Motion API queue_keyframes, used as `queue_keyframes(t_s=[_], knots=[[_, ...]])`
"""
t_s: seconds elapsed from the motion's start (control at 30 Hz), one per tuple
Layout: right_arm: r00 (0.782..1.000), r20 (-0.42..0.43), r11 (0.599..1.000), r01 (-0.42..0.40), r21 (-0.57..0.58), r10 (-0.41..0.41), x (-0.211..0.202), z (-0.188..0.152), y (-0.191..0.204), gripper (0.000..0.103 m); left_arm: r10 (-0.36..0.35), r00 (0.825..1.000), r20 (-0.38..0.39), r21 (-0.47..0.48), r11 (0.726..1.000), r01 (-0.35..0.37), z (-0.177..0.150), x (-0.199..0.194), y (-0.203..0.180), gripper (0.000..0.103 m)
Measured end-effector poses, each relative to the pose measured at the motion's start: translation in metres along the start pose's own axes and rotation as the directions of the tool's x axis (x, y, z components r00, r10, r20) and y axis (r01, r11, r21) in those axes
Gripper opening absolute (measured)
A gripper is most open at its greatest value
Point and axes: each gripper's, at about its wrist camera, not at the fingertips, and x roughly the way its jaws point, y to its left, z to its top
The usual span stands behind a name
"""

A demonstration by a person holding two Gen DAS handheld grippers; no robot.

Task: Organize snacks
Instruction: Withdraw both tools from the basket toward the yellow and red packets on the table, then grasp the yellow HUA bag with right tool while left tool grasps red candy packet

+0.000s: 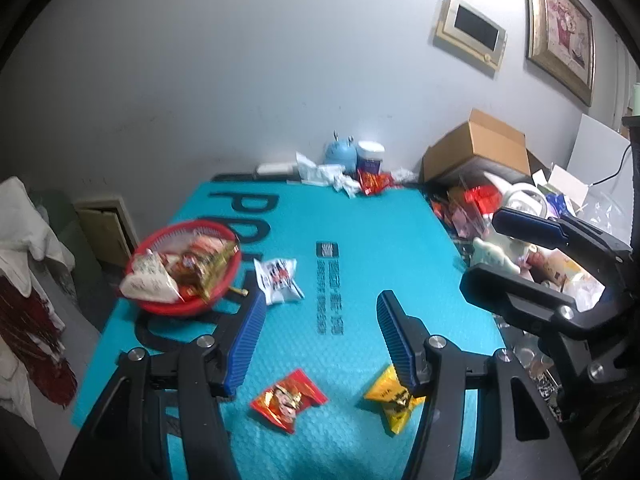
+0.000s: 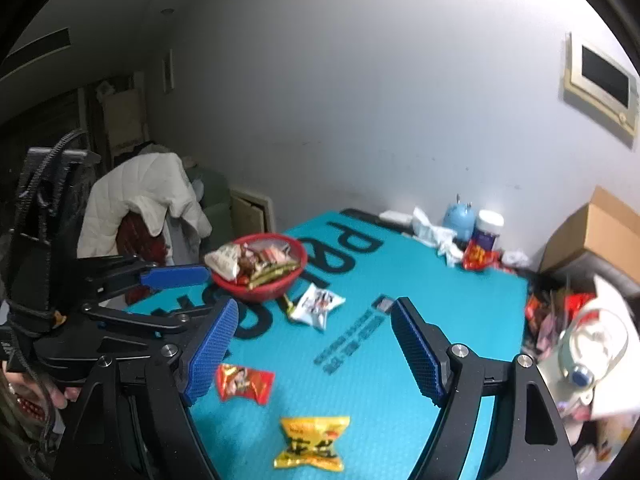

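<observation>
Snack packets lying loose on the teal mat [image 1: 360, 216]: red packet [image 1: 288, 400] and yellow packet [image 1: 394, 398] nearest, white packet [image 1: 280, 280] farther off, just beside the red basket [image 1: 224, 300] already heaped with snacks. Judged mid-way through: approach to the next pick-up. Left gripper [image 1: 320, 340] open, nothing between its jaws, hovering over the red packet. Right gripper [image 2: 316, 356] open and empty too, above the yellow packet [image 2: 312, 442]. Next move likely calls for lowering, closing on thin crinkly foil, then carrying to the basket. Beyond the mat: cardboard box [image 1: 480, 144], cluttered right side, grey wall, framed picture [image 1: 560, 28].
</observation>
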Motion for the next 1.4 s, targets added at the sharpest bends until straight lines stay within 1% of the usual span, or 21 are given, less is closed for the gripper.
queue_keyframes(t_s=[0.1, 0.3, 0.53, 0.7, 0.97, 1.07, 1.23, 1.4], knots=[[1.000, -0.010, 1.000, 0.001, 0.013, -0.001, 0.004, -0.015, -0.001, 0.080, 0.004, 1.000, -0.027, -0.006, 1.000, -0.004, -0.011, 0.009, -0.001, 0.057], [0.997, -0.073, 0.998, -0.016, 0.056, 0.020, 0.020, -0.045, -0.007, 0.080, 0.030, 0.996, -0.079, -0.013, 0.999, -0.031, -0.031, 0.026, -0.001, 0.057], [0.988, -0.147, 0.993, -0.027, 0.118, 0.044, 0.036, -0.074, -0.017, 0.080, 0.011, 0.988, -0.151, -0.040, 0.999, -0.017, -0.054, 0.045, -0.002, 0.057], [0.981, -0.191, 0.991, -0.019, 0.136, 0.045, 0.045, -0.091, -0.020, 0.080, 0.011, 0.982, -0.186, -0.054, 0.998, -0.022, -0.070, 0.054, -0.001, 0.057], [0.963, -0.264, 0.989, -0.008, 0.147, 0.047, 0.062, -0.111, -0.021, 0.080, 0.009, 0.973, -0.232, -0.091, 0.995, -0.031, -0.085, 0.067, 0.007, 0.057], [0.955, -0.292, 0.988, -0.008, 0.153, 0.053, 0.071, -0.116, -0.022, 0.086, 0.017, 0.972, -0.236, -0.106, 0.993, -0.043, -0.088, 0.069, 0.013, 0.057], [0.940, -0.335, 0.988, -0.019, 0.154, 0.070, 0.085, -0.123, -0.019, 0.090, 0.009, 0.970, -0.245, -0.144, 0.989, -0.045, -0.094, 0.073, 0.026, 0.057], [0.924, -0.376, 0.990, -0.024, 0.139, 0.075, 0.099, -0.129, -0.013, 0.090, -0.009, 0.969, -0.247, -0.165, 0.986, -0.033, -0.096, 0.076, 0.035, 0.057]])
